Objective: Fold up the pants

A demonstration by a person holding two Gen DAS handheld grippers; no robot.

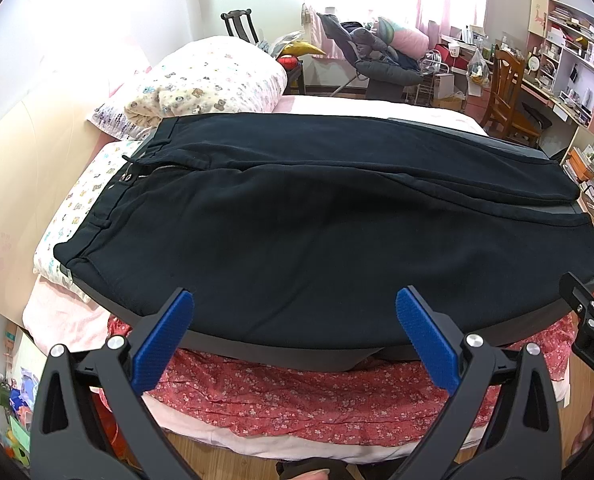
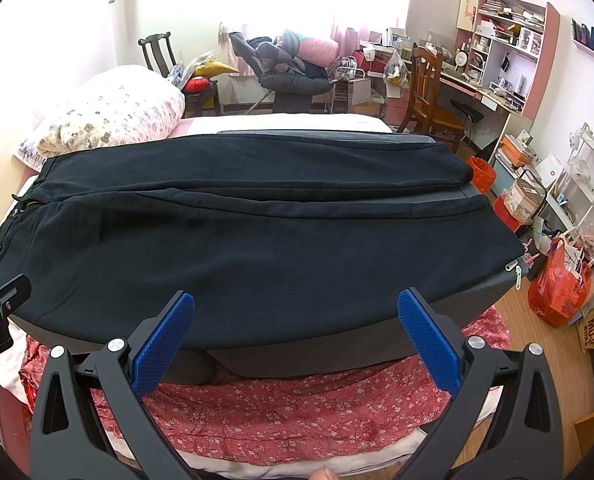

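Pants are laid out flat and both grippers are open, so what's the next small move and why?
Probably lower both grippers to the near edge of the pants and pinch it. The left gripper and right gripper hang open just short of that edge, holding nothing, and the two legs lie side by side, unfolded.

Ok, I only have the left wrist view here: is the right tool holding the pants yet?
Observer: No. The right tool is open, with nothing between its fingers, at the near edge of the pants.
Reviewer: And the leg ends? They run off my frame.
Observer: Both legs lie flat, side by side; the near hem shows a small zipper.
Reviewer: Anything past the hems?
Observer: An orange bin shows just beyond the far leg's hem.
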